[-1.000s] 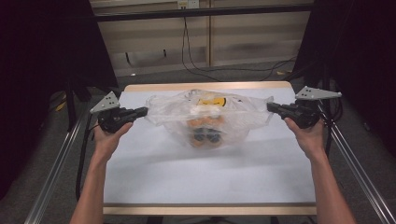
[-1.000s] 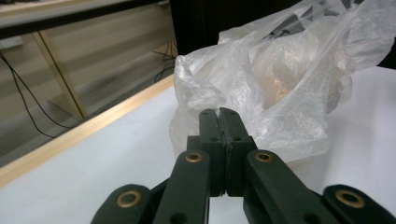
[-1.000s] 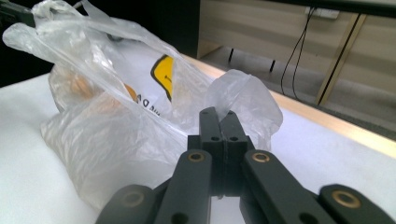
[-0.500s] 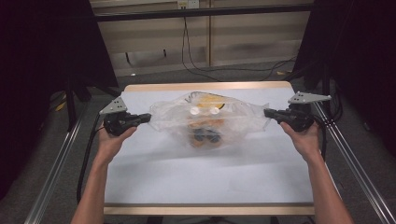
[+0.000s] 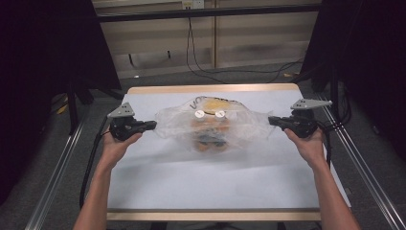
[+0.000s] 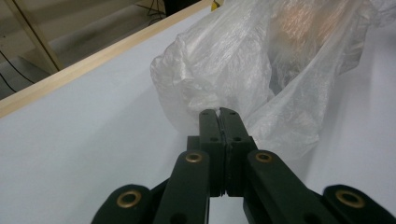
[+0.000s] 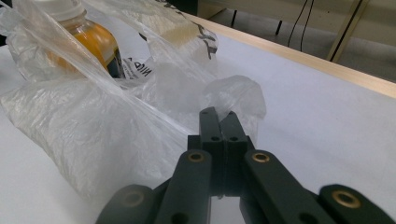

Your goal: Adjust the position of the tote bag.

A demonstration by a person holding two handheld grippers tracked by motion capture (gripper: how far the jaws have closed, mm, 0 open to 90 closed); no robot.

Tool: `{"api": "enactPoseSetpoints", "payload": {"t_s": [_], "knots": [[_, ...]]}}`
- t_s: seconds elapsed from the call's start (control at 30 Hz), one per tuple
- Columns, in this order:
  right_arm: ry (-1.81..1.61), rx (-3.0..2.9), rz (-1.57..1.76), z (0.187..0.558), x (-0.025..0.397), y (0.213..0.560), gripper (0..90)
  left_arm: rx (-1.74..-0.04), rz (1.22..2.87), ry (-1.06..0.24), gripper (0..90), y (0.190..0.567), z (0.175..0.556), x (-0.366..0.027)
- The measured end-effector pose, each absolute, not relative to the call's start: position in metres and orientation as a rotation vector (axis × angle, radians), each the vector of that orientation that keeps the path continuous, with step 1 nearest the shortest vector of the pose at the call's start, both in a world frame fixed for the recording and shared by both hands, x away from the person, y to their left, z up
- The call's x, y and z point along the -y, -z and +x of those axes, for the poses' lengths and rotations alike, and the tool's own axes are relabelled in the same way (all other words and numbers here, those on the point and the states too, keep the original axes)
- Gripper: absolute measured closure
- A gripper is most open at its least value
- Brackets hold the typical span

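Crinkled clear plastic bag (image 5: 210, 127) of orange white-capped bottles (image 5: 208, 125) sits mid-desk (image 5: 191, 182). Left tool (image 5: 152, 125) and right tool (image 5: 271, 120), both clenched on bag edges, have drawn inward; film slackens, likely easing load down.

My high camera looked forward and down over the whole table (image 5: 210, 182). Each gripper camera sat close behind its jaws, facing inward; all three shared the plastic bag (image 5: 210, 125) (image 6: 261, 70) (image 7: 93, 121).
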State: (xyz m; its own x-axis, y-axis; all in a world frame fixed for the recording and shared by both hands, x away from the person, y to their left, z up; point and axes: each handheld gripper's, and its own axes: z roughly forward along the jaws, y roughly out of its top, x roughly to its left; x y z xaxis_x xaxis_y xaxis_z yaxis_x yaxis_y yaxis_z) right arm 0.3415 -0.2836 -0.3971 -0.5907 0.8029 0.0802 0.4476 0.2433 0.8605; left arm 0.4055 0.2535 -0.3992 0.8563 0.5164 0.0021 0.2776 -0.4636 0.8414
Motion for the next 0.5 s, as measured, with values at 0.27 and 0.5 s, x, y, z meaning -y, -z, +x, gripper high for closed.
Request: {"api": "enactPoseSetpoints", "payload": {"t_s": [0.27,0.5], "knots": [[-1.259,-2.178,1.155,0.345,0.28,0.406,90.0,-0.602,2.154,-0.304,89.6,0.408,0.408,-0.249],[-1.228,-2.219,1.168,0.348,0.279,0.414,90.0,-0.602,2.218,-0.312,89.6,0.416,0.409,-0.245]]}}
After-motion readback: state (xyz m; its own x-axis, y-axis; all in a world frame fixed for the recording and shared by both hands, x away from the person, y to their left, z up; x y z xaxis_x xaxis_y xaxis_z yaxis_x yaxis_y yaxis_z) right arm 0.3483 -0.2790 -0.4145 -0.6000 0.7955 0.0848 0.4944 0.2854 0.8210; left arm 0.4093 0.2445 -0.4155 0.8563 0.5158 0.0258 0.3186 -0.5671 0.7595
